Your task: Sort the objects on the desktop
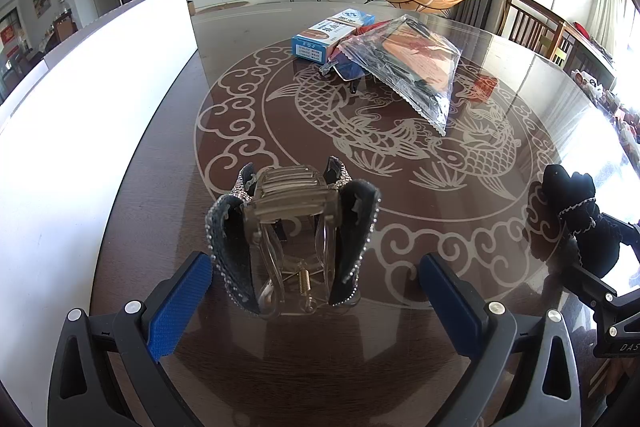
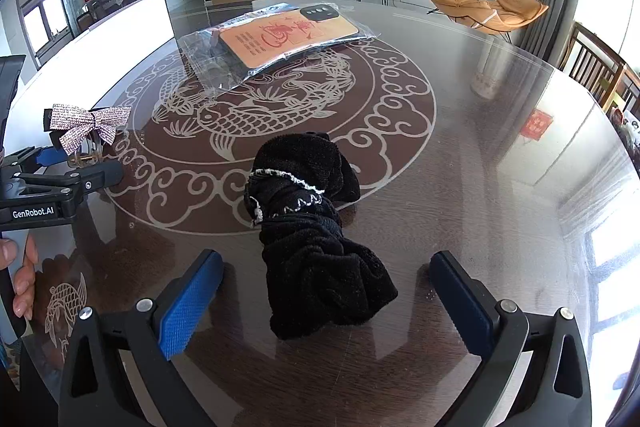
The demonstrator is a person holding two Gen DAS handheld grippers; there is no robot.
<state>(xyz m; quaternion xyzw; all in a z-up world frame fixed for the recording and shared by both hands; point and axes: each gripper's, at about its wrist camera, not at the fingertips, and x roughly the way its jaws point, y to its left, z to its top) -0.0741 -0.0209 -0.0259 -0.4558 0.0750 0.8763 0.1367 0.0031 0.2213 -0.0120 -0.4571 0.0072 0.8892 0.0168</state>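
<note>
A clear hair claw clip with a rhinestone bow [image 1: 294, 239] stands on the glass table between the open blue-padded fingers of my left gripper [image 1: 316, 291]; the pads do not touch it. The bow also shows in the right wrist view [image 2: 88, 125]. A black scrunchie with white trim [image 2: 312, 243] lies between the open fingers of my right gripper [image 2: 326, 301], untouched; it shows in the left wrist view [image 1: 576, 215] at the right. A phone case in a clear bag [image 1: 404, 67] [image 2: 276, 35] and a blue box [image 1: 332, 33] lie at the far side.
A white tray or board [image 1: 92, 115] lies along the table's left side. The dark glass table [image 2: 480, 167] has a fish pattern. A wooden chair [image 1: 532, 23] stands at the far right edge. A hand [image 2: 20, 275] holds the left gripper.
</note>
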